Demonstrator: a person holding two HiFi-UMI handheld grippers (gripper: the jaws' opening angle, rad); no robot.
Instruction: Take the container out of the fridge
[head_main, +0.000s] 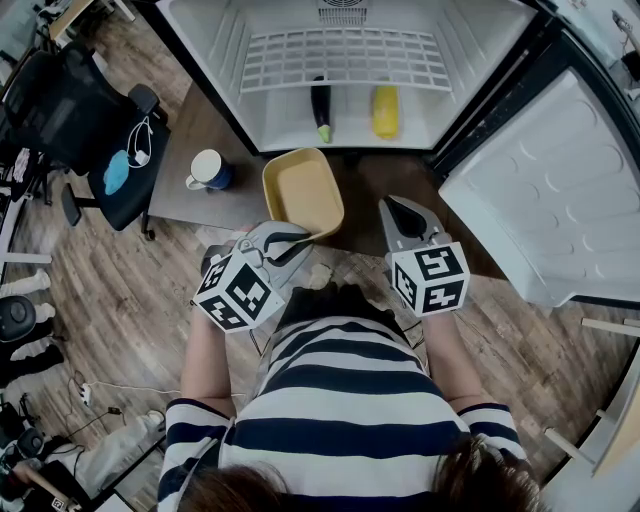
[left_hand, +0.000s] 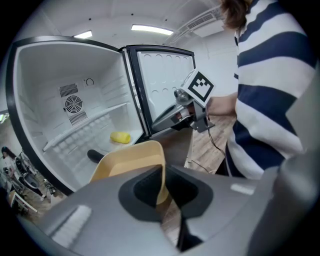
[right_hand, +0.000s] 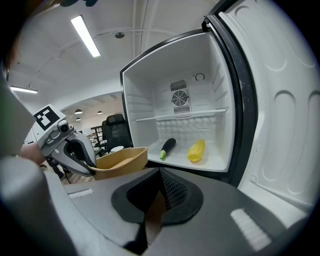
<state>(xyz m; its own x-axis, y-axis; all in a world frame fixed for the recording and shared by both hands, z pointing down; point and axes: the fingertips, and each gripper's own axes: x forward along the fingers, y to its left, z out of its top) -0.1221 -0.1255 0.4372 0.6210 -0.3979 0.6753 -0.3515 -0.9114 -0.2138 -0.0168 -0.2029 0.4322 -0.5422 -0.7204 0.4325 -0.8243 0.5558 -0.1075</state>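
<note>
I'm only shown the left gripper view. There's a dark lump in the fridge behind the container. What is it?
Observer: An eggplant with a green stem end, lying on the fridge floor.
Operator: And that other gripper with the checkered cube, is it carrying something?
Observer: No. The right gripper has its jaws together with nothing between them.
Operator: Is there anything down beside the container that I can't see?
Observer: A mug stands on the table, to the left of the container.
</note>
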